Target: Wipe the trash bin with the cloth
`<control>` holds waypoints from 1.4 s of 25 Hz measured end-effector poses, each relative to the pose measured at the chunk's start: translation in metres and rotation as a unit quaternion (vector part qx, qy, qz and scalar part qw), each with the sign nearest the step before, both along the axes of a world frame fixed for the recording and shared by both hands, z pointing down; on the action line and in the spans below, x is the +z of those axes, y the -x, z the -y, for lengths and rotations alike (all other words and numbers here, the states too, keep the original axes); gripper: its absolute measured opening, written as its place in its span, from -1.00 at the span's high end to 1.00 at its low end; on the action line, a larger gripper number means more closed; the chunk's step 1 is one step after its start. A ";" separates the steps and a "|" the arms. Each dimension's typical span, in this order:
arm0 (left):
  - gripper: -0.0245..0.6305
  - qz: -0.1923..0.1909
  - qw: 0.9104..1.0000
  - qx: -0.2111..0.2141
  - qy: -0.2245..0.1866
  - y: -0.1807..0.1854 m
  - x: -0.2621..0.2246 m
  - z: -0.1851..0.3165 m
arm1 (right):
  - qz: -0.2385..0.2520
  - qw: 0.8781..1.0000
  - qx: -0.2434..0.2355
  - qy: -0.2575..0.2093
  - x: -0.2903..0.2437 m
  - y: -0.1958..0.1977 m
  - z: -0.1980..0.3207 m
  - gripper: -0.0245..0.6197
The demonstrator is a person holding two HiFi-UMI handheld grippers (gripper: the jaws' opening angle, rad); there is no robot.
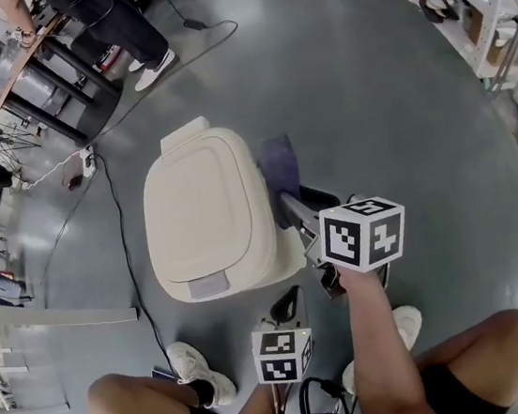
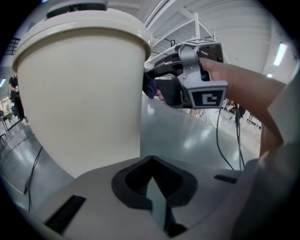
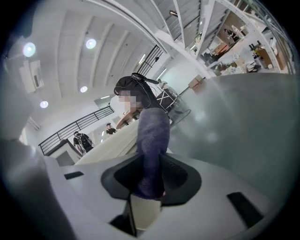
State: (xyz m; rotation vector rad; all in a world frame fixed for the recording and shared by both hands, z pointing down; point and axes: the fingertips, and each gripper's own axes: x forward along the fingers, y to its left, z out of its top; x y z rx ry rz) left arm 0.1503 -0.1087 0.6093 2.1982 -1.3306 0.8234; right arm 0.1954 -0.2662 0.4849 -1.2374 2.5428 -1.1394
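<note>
Two tools: right tool (image 3: pixel 146 187) pinching purple cloth (image 3: pixel 152 136), pressed against the trash bin (image 1: pixel 208 213) for wiping; left tool (image 2: pixel 152 197) pressed together, empty, bin just ahead.

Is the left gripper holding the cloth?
No. The left gripper is shut with nothing between its jaws, while the purple cloth is clamped in the right gripper.

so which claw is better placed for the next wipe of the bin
Right. The right claw is shut on the cloth, held at the trash bin's side. The left claw is shut on nothing, low by the bin.
</note>
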 end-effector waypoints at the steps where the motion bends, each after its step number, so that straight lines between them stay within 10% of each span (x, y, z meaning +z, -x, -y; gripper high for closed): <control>1: 0.93 0.000 1.000 0.002 0.000 -0.001 0.000 -0.001 | 0.002 1.000 -0.005 0.000 -0.001 0.004 -0.001 0.60; 35: 0.93 -0.008 1.000 0.006 0.005 -0.002 0.017 -0.001 | -0.058 0.992 -0.011 0.108 0.110 0.017 0.007 0.60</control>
